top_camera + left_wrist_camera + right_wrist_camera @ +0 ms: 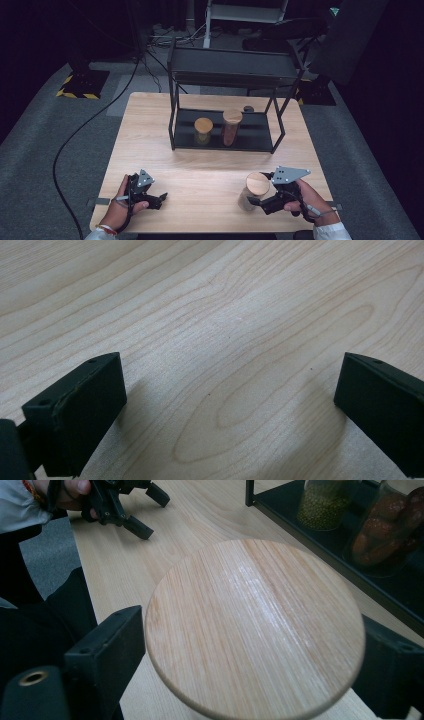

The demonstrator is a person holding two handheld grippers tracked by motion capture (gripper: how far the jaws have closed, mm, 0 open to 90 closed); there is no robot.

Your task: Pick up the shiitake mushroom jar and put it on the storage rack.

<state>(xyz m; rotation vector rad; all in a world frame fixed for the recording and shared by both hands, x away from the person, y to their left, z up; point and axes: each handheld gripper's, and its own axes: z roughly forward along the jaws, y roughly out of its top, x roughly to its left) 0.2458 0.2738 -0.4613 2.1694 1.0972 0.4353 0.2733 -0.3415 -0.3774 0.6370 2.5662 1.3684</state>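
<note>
Left gripper (156, 198) rests wide apart on the table (200, 165), idle. Your right gripper (256, 200) brackets the wood-lidded jar (254, 191) near the front edge, apparently for shelving on the rack (225, 142).

Black shelf rack (175, 107) on wooden table (150, 135)

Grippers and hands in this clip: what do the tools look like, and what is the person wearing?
Both are black handheld tools with two blocky black jaws. The left gripper and right gripper each carry a grey three-cornered plate with small holes on top. A thin light cable runs along each hand. The person wears white sleeves; the left wrist has a red-and-yellow band.
</note>
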